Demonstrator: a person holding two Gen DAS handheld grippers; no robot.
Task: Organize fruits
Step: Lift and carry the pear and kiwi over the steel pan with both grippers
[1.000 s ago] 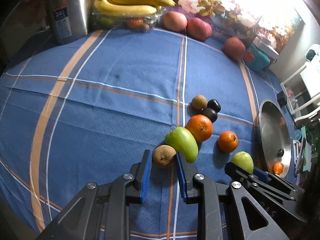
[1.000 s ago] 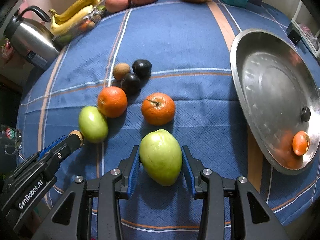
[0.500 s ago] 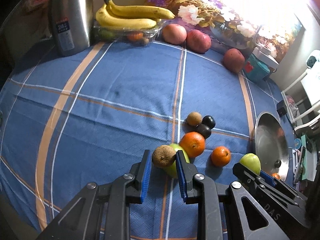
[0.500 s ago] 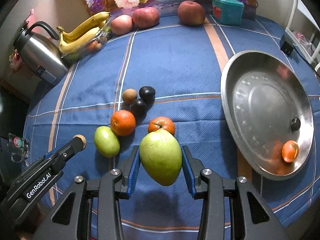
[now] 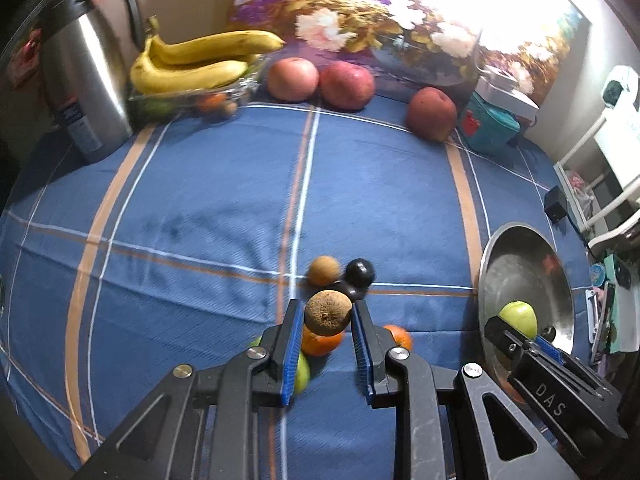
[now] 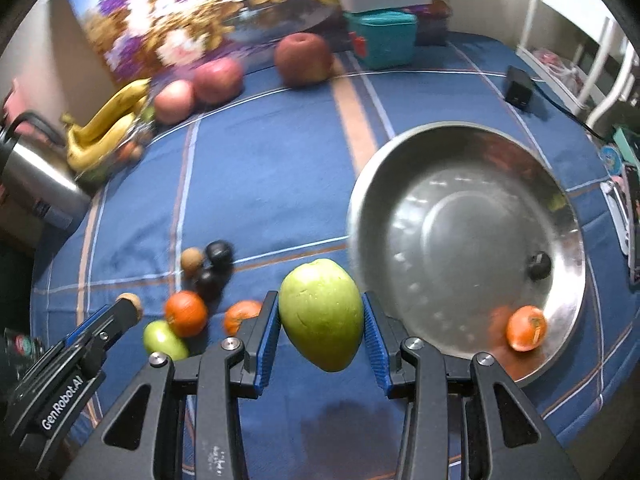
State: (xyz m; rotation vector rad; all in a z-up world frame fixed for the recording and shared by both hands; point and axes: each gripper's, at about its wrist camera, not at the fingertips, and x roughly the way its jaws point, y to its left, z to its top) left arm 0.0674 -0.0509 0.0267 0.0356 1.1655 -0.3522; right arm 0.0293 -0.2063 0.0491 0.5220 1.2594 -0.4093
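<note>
Both fruits pinched and hanging clear of the blue plaid tablecloth (image 5: pixel 360 184).
Left gripper (image 5: pixel 327 322) is clamping a round brown kiwi (image 5: pixel 328 312) at lower centre; right gripper (image 6: pixel 320 320) is squeezing a large green oval mango (image 6: pixel 321 314), lower centre, just beside the steel bowl (image 6: pixel 568 216) holding a small orange fruit (image 6: pixel 526 328).

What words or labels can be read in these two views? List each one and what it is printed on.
"DAS": on the body of the right tongs, seen in the left wrist view.
"GenRobot.AI": on the body of the left tongs, seen in the right wrist view.
Label on the steel kettle: too blurred to read.
Red mark on the teal box: not readable.
</note>
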